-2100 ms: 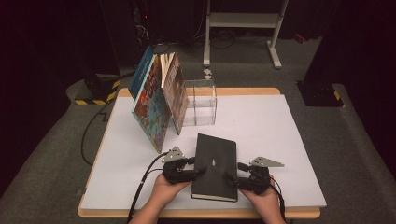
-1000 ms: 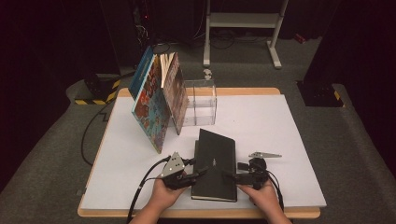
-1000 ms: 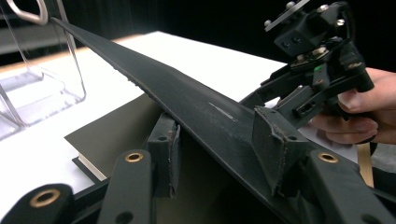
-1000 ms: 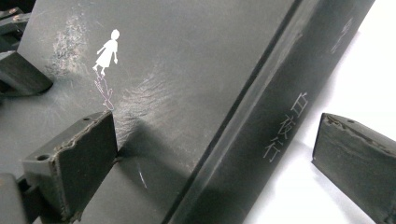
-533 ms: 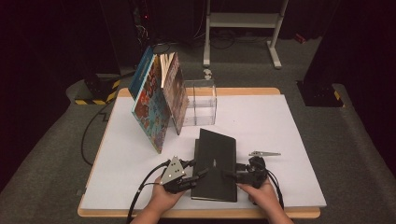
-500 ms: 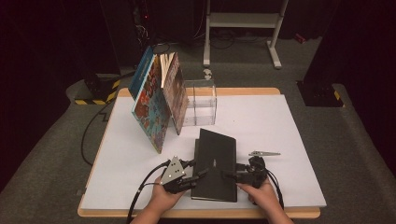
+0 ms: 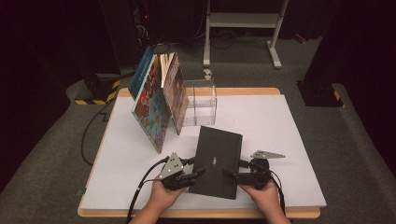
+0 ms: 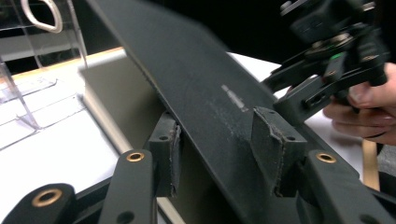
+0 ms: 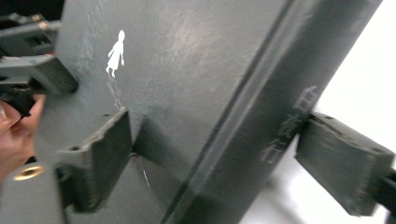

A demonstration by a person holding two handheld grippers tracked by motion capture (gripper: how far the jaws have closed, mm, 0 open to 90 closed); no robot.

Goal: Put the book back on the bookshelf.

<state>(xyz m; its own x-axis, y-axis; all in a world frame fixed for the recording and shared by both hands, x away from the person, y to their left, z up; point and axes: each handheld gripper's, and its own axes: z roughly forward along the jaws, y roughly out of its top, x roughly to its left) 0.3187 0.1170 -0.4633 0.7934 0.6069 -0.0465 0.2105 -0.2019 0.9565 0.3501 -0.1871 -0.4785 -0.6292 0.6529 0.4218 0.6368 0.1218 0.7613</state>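
**Black hardcover gripped at both long edges**

We judged the black hardcover book to be stiff and fairly heavy for its size, its cloth-like cover matte enough not to slip. The board cover could swing open if taken alone, so the sounder hold seemed to be across the full thickness at the spine and at the fore-edge.

The book sat in the lower centre of the high view, on the white table, tilted slightly off it. In the left gripper view the left gripper had one jaw above the cover and one beneath it, closed on the cover board. In the right gripper view the right gripper straddled the spine side with a gap at its outer jaw; we could not tell whether it had clamped.

The cover was plain black, with a small white figure stamped on it and pale characters along the spine.
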